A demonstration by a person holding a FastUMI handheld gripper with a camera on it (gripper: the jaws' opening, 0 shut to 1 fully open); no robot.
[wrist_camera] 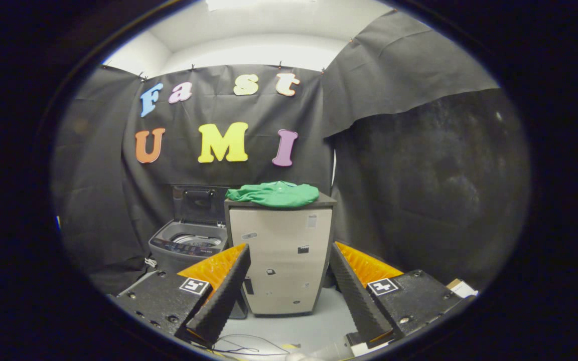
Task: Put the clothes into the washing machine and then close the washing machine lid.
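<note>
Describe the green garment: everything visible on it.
The green garment is one soft cloth piece, loosely folded into a low, rumpled heap. It lies flat on the dark top of the beige cabinet, draping slightly over the front edge. The open washing machine stands beside the cabinet. The gripper is open, fingers well short of it, nothing between them.

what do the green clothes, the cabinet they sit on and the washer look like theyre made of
Green clothes: soft knit fabric, matte, judging by the limp folds. Cabinet: smooth pale panels with a dark top, probably laminate or painted metal; cannot tell which. Washing machine: grey moulded plastic body, shiny metal drum rim inside, lid raised. The gripper is open, well short of all three.
</note>
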